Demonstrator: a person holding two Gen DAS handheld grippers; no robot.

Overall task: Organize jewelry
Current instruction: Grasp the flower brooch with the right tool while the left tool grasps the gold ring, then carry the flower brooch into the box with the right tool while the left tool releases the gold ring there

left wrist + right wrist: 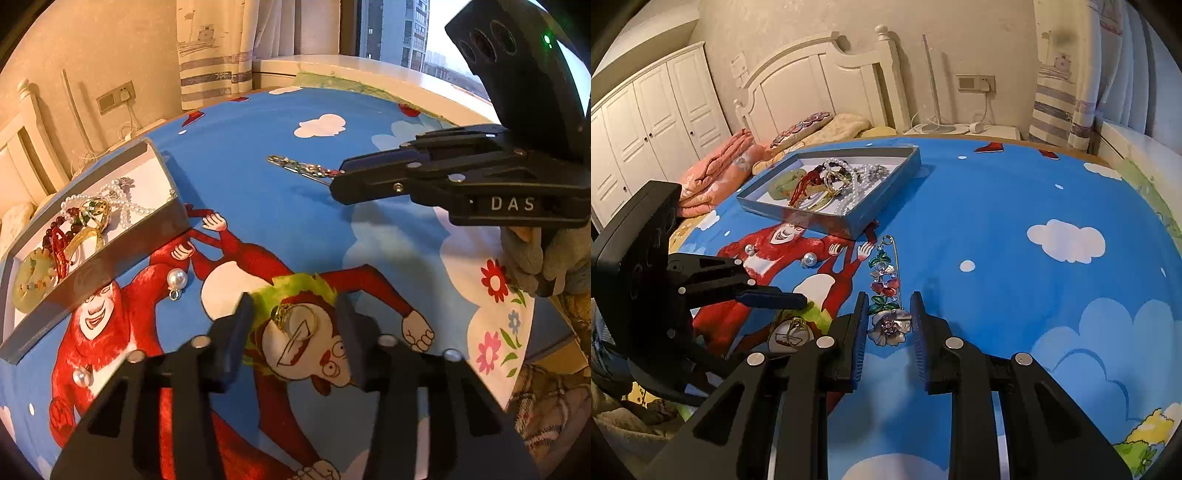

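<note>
Low in the middle of the left wrist view, the left gripper [295, 325] has its jaws spread to either side of a small gold ring with a green stone [293, 317], which lies flat on the blue cartoon-print bedspread [258, 177]; the pads do not touch it. The ring looks light, hard and slick, and so low that it could skid or flip if pinched off-centre. I judge the best hold is across the band, pads pressed close to the cloth.

In the lower middle of the right wrist view, the right gripper [889, 325] brackets the silvery flower end of a long enamelled flower brooch on a pin [886, 291]. Its jaws are narrowly apart; I cannot tell whether they press the flower. The brooch seems stiff but delicate, so the solid flower head is safer to take than the thin pin.

Toward the upper left of both views sits the shallow grey box [886, 218], holding pearls and bangles. Two loose pearl drops [175, 280] lie just beside it.
</note>
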